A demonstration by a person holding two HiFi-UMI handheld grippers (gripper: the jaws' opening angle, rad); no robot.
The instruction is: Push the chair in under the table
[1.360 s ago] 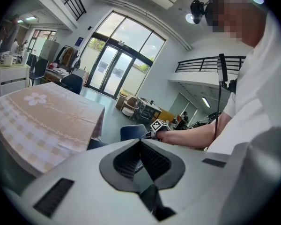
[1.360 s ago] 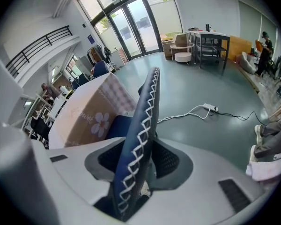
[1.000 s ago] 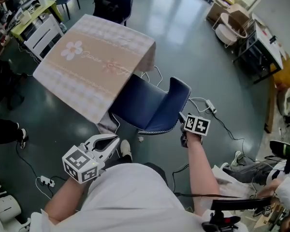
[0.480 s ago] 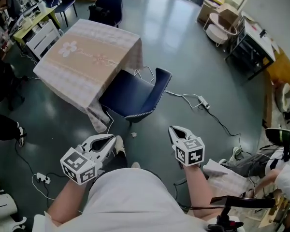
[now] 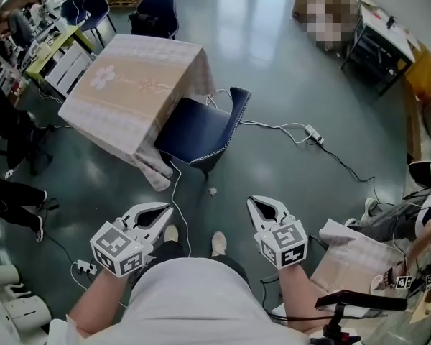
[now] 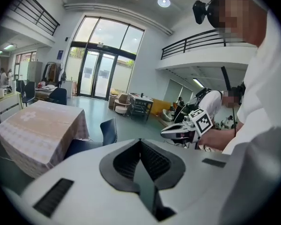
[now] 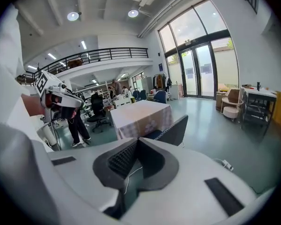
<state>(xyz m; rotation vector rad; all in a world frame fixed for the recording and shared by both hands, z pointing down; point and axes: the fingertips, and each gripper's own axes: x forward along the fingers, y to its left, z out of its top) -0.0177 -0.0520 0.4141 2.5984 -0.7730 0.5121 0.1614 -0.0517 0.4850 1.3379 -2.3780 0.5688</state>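
The blue chair [image 5: 201, 131] stands at the near right side of the cloth-covered table [image 5: 122, 85], its seat partly under the hanging cloth and its backrest toward me. Both grippers hang close to my body, well clear of the chair. The left gripper [image 5: 167, 208] is shut and empty, and so is the right gripper [image 5: 254, 201]. In the left gripper view the chair [image 6: 107, 131] and table [image 6: 33, 125] lie ahead beyond the shut jaws [image 6: 140, 140]. The right gripper view shows the chair [image 7: 174, 130] and table [image 7: 140, 115] past its shut jaws [image 7: 138, 139].
A white cable [image 5: 280, 126] with a power strip [image 5: 314, 134] runs over the floor right of the chair. A second blue chair [image 5: 156, 11] stands behind the table. A small white scrap [image 5: 211, 190] lies near my feet. Desks and a standing person [image 5: 14, 192] are on the left.
The right gripper came off the chair's backrest, shut, and drew back to my body. I have backed away, so chair and table sit farther off. The left gripper stayed shut.
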